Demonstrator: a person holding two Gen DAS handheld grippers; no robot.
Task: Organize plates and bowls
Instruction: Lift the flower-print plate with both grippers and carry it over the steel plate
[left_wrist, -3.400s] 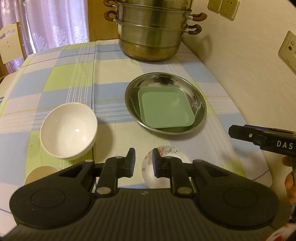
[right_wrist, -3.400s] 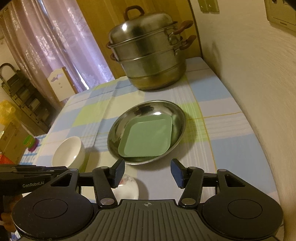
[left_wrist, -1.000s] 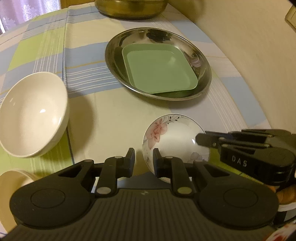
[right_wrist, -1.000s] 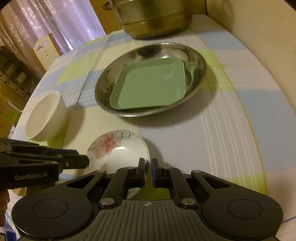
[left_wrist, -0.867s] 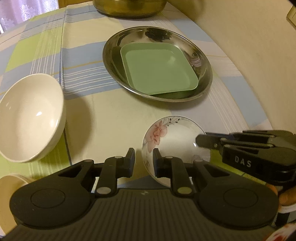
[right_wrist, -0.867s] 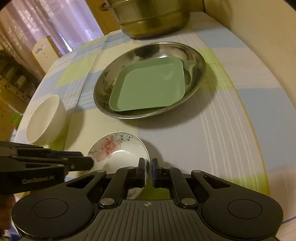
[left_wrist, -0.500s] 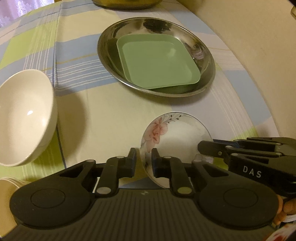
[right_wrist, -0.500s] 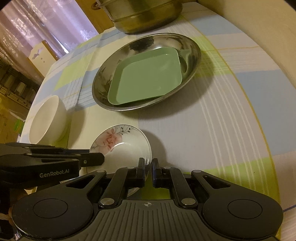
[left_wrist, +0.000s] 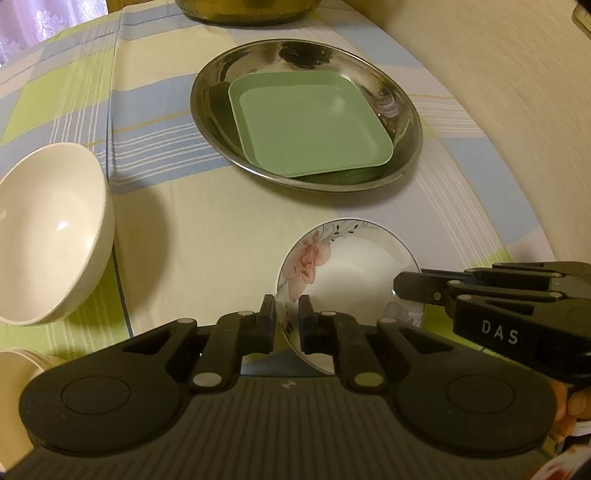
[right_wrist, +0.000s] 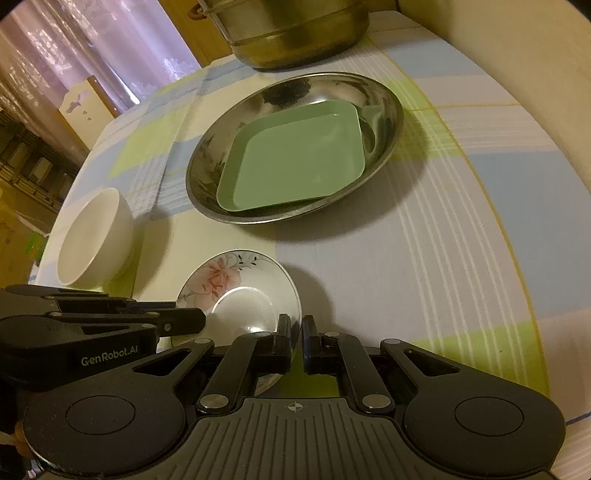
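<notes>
A small floral saucer is held between both grippers, lifted a little above the checked tablecloth. My left gripper is shut on its left rim. My right gripper is shut on its right rim; the saucer also shows in the right wrist view. Beyond it a green square plate lies inside a round steel dish. A white bowl stands at the left. The right gripper body shows at the right of the left wrist view.
A large steel steamer pot stands at the far end of the table. The wall runs close along the right side. A pale dish edge sits at the near left. A chair and curtain are beyond the table.
Both grippers closed on the floral saucer's opposite rims and have raised it slightly and carried it forward toward the steel dish; the bowl and dish have not moved.
</notes>
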